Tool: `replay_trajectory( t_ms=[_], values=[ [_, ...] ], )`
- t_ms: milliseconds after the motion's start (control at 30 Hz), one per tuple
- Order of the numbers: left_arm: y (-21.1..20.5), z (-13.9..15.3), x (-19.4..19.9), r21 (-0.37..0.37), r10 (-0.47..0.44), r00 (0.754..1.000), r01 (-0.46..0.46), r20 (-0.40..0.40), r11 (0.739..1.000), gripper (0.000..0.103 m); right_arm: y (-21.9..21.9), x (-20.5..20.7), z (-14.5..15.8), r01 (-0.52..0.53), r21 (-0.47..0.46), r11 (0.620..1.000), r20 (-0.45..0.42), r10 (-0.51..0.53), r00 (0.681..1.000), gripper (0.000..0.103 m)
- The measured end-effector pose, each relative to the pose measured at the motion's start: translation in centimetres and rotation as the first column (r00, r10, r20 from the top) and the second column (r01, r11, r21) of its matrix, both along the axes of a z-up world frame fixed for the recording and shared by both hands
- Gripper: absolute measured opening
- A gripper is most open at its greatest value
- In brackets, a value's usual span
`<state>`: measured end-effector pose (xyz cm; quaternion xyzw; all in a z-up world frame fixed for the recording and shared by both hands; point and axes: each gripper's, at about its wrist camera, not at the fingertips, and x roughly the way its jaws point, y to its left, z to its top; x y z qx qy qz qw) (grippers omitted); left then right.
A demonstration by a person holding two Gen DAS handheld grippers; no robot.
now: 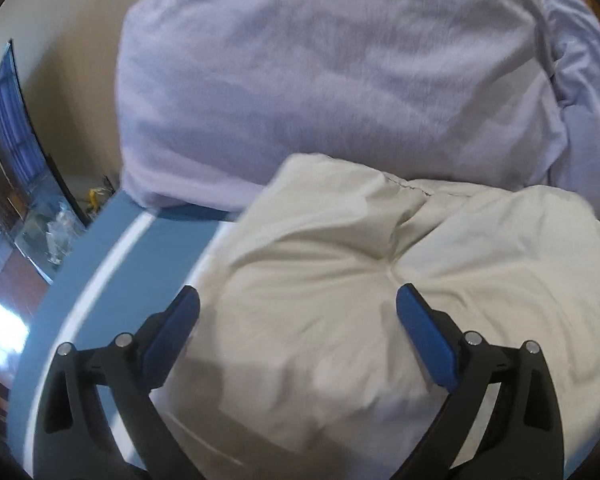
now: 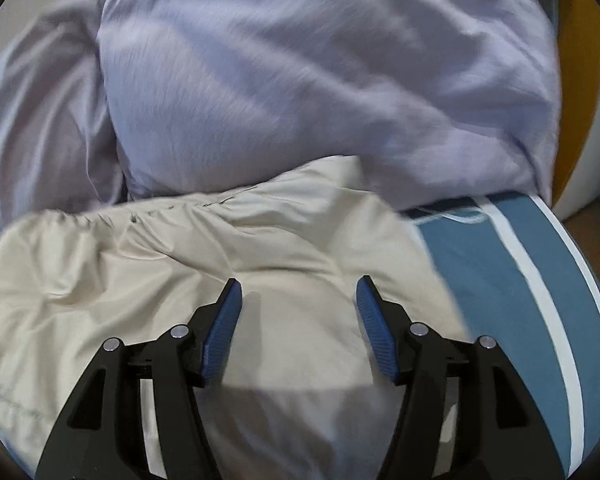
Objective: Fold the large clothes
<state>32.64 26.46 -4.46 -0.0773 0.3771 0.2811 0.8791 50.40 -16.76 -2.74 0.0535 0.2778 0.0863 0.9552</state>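
Over the blue striped bed cover (image 2: 500, 280), the cream garment (image 1: 340, 280) lies bunched just below the lilac pillows (image 1: 320, 80), soft and light by the look of it, likely to sag and slip when lifted. Left gripper (image 1: 298, 300) gapes wide and empty; right gripper (image 2: 299, 290) hangs parted, nothing pinched. Best hold: the stitched hem (image 2: 220, 202) near the pillows

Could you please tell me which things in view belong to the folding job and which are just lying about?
Belongs to the job:
- rumpled cream-coloured fabric garment
- open left hand-held gripper
- open right hand-held gripper

Just lying about:
- large lavender fabric pillows
- blue bedsheet with white stripes
- clutter beside the bed
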Motion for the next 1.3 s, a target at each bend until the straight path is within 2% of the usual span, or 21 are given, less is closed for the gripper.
replay_trajectory(
  t_ms=[100,267,467,600,700,867,1133,1300],
  values=[
    [0.6,1.1,-2.7,-0.018,0.014,1.0,-0.014,0.01,1.0,0.098,-2.8,-2.2,0.6,0.042,0.037,0.998,0.005,-0.042,0.999,0.072],
    [0.9,1.2,-6.0,-0.021,0.041,0.999,-0.041,-0.017,0.999,0.098,-6.3,-4.9,0.0,0.045,0.111,0.993,-0.061,-0.039,0.997,0.073],
    [0.5,-0.4,-8.7,-0.132,0.062,0.997,-0.067,-0.044,0.989,0.098,-8.5,-7.1,-2.6,0.049,0.198,0.979,-0.142,-0.02,0.99,0.073],
    [0.5,-1.9,-9.2,-0.21,0.067,0.996,-0.077,-0.055,0.975,0.098,-9.3,-6.9,-4.7,0.066,0.274,0.959,-0.22,-0.005,0.976,0.073],
    [0.0,-2.7,-8.9,-0.228,0.061,0.996,-0.074,-0.067,0.971,0.098,-9.6,-6.6,-5.6,0.079,0.314,0.946,-0.244,0.0,0.97,0.073],
    [-0.5,-3.7,-7.7,-0.251,0.057,0.995,-0.076,-0.083,0.965,0.098,-9.6,-6.0,-6.2,0.065,0.357,0.932,-0.249,0.028,0.968,0.073],
    [0.3,-4.3,-7.2,-0.329,0.091,0.995,-0.099,-0.039,0.939,0.098,-9.8,-5.5,-7.3,0.047,0.429,0.902,-0.237,0.062,0.969,0.071],
    [1.1,-5.0,-7.4,-0.405,0.115,0.993,-0.109,-0.011,0.908,0.096,-9.9,-5.5,-7.6,0.039,0.455,0.889,-0.224,0.072,0.972,0.069]
  ],
)
